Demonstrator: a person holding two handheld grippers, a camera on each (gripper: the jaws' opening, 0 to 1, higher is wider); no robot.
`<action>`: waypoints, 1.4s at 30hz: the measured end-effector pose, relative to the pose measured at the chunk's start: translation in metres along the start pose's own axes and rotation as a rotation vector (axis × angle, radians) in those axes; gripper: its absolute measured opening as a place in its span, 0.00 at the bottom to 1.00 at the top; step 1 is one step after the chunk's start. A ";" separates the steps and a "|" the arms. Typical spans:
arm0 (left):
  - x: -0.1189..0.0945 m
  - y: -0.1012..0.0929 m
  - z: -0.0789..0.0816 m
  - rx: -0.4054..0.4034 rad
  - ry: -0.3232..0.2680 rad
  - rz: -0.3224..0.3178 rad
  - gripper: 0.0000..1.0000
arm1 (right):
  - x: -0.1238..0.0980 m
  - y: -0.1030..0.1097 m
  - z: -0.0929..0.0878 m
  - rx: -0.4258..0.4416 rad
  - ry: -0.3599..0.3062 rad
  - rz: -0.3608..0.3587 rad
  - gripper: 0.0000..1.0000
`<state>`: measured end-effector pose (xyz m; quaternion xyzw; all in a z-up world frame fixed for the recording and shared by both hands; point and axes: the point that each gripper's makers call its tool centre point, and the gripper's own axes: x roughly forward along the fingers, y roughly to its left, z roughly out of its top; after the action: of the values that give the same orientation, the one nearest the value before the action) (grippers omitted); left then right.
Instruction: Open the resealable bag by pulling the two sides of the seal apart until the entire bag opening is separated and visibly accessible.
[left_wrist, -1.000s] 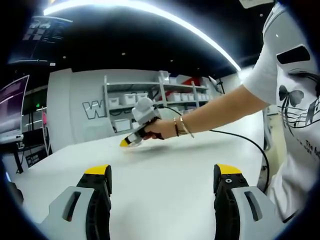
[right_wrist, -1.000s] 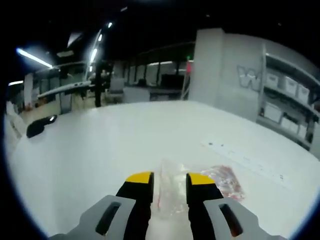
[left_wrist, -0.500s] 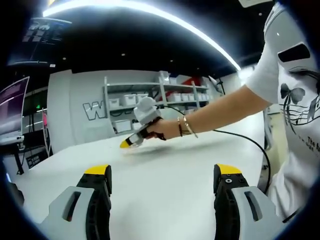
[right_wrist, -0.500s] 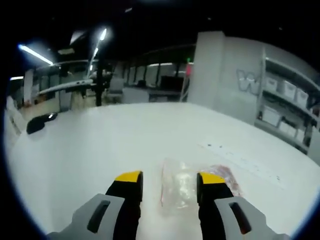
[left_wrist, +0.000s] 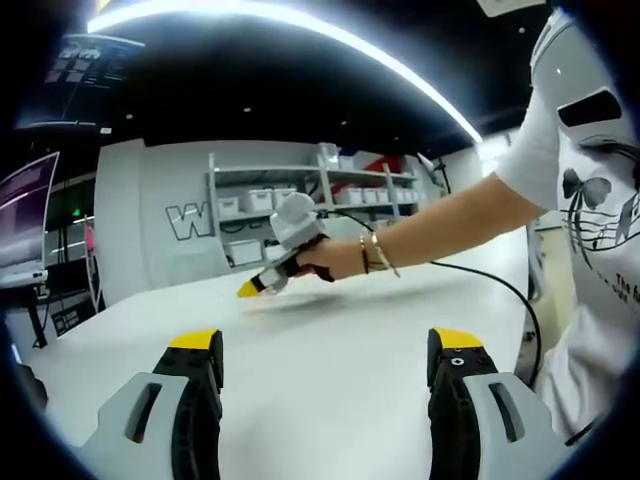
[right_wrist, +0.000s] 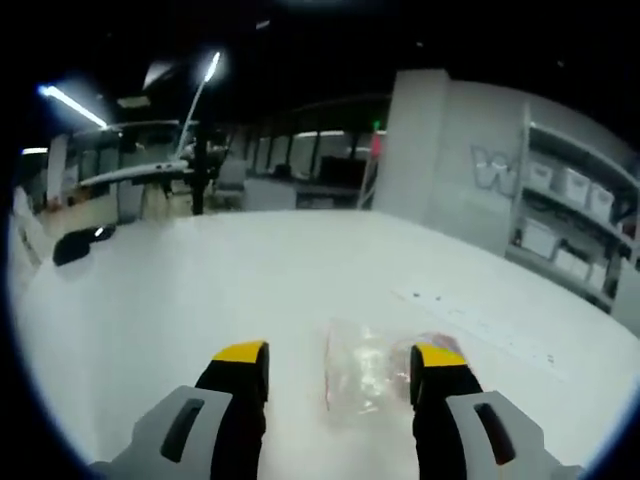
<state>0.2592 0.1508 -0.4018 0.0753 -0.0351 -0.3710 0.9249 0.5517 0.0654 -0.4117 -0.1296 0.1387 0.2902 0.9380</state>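
A clear resealable bag (right_wrist: 366, 367) lies flat on the white table (right_wrist: 200, 290), with pinkish-red contents at its far right end. My right gripper (right_wrist: 340, 355) stands open just above the table, its yellow-tipped jaws wide apart on either side of the bag's near end, touching nothing. My left gripper (left_wrist: 327, 342) is open too, over bare table (left_wrist: 320, 350), nothing between its jaws. In the left gripper view the right gripper (left_wrist: 262, 283) shows farther off, held in a person's hand (left_wrist: 325, 258).
A black cable (left_wrist: 500, 290) trails across the table from the person's hand. Shelves with white bins (left_wrist: 300, 200) stand against the far wall. A dark object (right_wrist: 75, 245) sits at the table's left edge in the right gripper view.
My right gripper's jaws have opened from nearly closed around the bag's near end to wide apart. The bag stays flat on the table. The left gripper has not moved.
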 end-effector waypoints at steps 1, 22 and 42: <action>0.000 0.000 0.000 -0.001 -0.001 0.000 0.83 | 0.000 0.000 -0.001 0.001 0.000 0.000 0.58; -0.001 0.001 0.001 -0.012 -0.007 -0.003 0.83 | -0.017 0.001 0.005 0.027 -0.041 -0.031 0.71; -0.001 0.003 0.002 -0.017 -0.013 -0.001 0.83 | -0.032 0.003 0.011 0.047 -0.104 -0.045 0.70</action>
<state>0.2601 0.1529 -0.3992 0.0652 -0.0378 -0.3724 0.9250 0.5262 0.0552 -0.3909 -0.0954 0.0937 0.2720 0.9530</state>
